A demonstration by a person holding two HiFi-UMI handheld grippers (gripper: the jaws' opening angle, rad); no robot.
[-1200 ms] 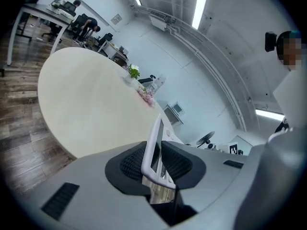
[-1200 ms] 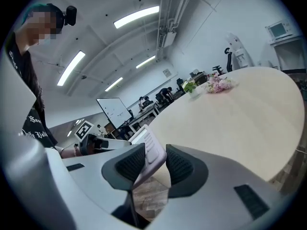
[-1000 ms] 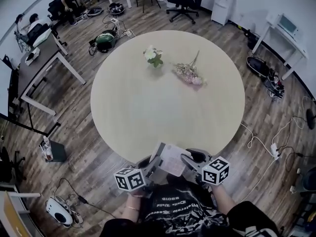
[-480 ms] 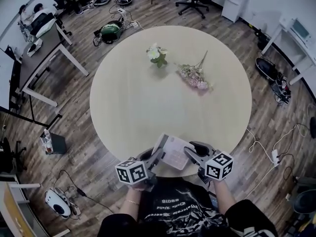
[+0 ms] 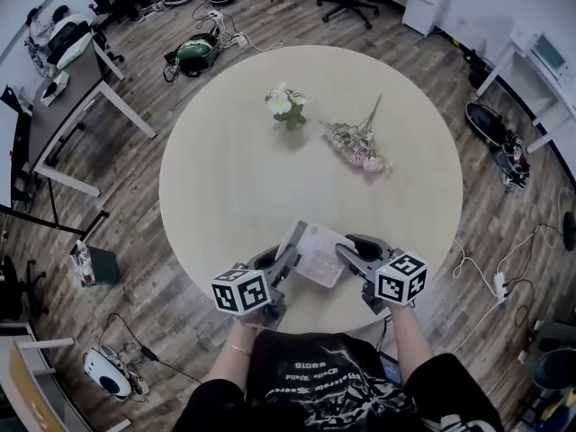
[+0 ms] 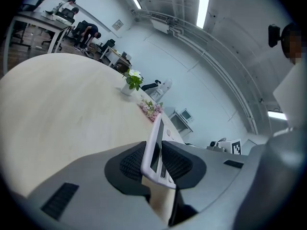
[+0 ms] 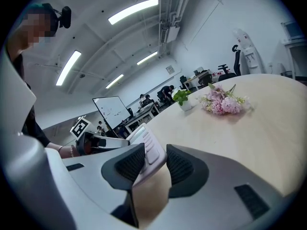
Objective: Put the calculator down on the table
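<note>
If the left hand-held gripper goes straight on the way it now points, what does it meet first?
Probably the bare table top: the left hand-held gripper, shut on the calculator, seems to tilt slightly downward. Farther along the same line lies the pink bouquet, but depth is hard to judge.

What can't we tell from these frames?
- Key labels, display of calculator: too small in head view; edge-on in left gripper view; partly behind right tool in right gripper view.
- Whether calculator touches table: underside hidden by its own body, all views.
- Pink flowers' species: too small.
</note>
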